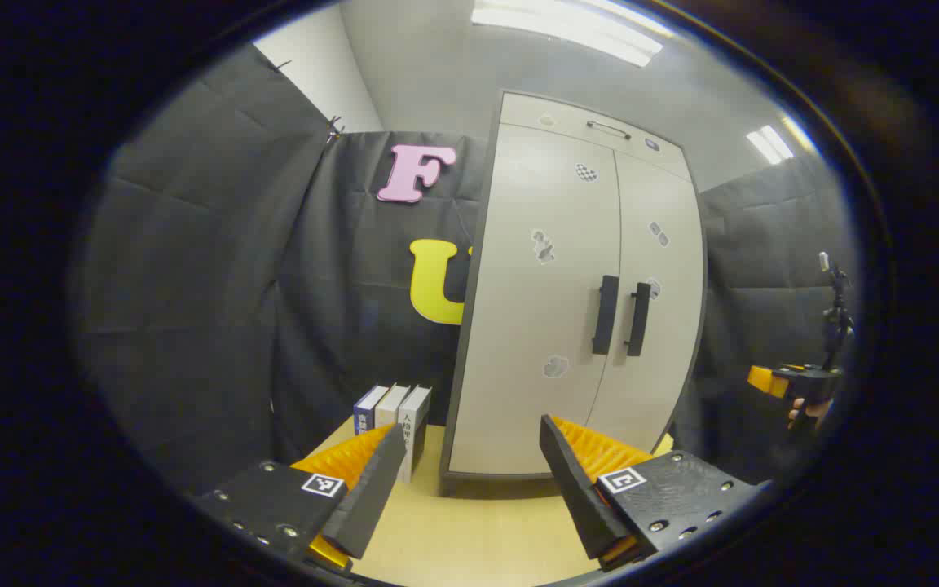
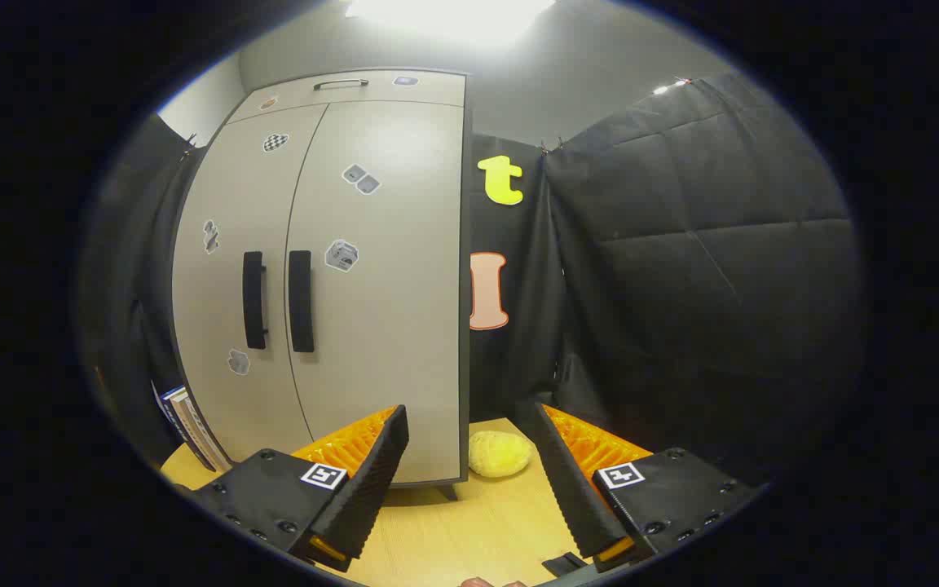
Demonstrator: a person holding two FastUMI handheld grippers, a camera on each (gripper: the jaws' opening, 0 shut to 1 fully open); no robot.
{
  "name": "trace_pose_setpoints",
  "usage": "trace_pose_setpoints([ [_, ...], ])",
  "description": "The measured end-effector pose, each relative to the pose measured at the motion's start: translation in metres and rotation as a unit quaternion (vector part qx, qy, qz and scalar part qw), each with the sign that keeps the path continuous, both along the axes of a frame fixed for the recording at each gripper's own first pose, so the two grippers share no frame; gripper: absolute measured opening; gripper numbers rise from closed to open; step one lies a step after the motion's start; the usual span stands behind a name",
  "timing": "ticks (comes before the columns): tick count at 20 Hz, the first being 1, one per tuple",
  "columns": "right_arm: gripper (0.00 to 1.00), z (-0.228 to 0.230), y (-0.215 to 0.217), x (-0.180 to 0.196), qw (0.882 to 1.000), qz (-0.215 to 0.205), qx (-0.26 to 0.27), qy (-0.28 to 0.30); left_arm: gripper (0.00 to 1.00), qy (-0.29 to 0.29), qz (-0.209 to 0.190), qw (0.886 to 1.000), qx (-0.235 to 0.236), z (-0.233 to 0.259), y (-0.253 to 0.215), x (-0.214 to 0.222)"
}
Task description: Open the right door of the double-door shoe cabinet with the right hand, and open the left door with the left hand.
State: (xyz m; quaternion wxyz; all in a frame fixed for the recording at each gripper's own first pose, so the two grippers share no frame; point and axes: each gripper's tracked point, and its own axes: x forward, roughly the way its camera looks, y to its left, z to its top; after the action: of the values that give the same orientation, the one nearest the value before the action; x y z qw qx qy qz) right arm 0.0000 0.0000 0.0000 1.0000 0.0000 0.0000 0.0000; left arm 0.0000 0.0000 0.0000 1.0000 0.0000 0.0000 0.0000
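Pale-grey cabinet: the tall double-door shoe cabinet (image 1: 575, 302) stands on a light wooden tabletop (image 1: 469, 538), both doors closed, two black vertical bar handles side by side at the centre seam.
Left door handle: black bar (image 1: 605, 315), untouched.
Right door handle: black bar (image 1: 639, 319), untouched.
Left gripper: left gripper (image 1: 469, 481) hangs well short of the cabinet, fingers spread wide, holding nothing.
Right gripper: right gripper (image 2: 469, 473) likewise gapes wide and empty, well apart from the doors.
Left gripper view: three upright books (image 1: 394, 417) just beside the cabinet's left side; the other gripper in a hand at far right.
Right gripper view: a yellow lumpy sponge-like object (image 2: 500, 453) by the cabinet's right foot.
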Motion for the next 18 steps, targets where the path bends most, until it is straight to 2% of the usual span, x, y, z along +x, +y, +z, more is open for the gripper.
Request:
trace_pose_setpoints([
  [5,0.96,0.005,0.005,-0.007,1.0,0.008,0.0,-0.002,0.97,-0.001,-0.005,1.0,0.005,0.0,-0.006,-0.004],
  [14,0.94,-0.006,-0.005,-0.017,1.0,0.003,0.002,0.01,0.97,0.007,-0.016,0.999,0.03,-0.007,-0.022,-0.014],
  [15,0.96,-0.004,-0.004,-0.017,1.0,0.005,0.005,0.008,0.97,0.007,-0.017,0.999,0.034,-0.008,-0.023,-0.016],
  [18,0.94,0.002,0.002,-0.016,1.0,0.017,0.008,0.002,0.97,0.008,-0.019,0.999,0.037,-0.01,-0.027,-0.019],
])
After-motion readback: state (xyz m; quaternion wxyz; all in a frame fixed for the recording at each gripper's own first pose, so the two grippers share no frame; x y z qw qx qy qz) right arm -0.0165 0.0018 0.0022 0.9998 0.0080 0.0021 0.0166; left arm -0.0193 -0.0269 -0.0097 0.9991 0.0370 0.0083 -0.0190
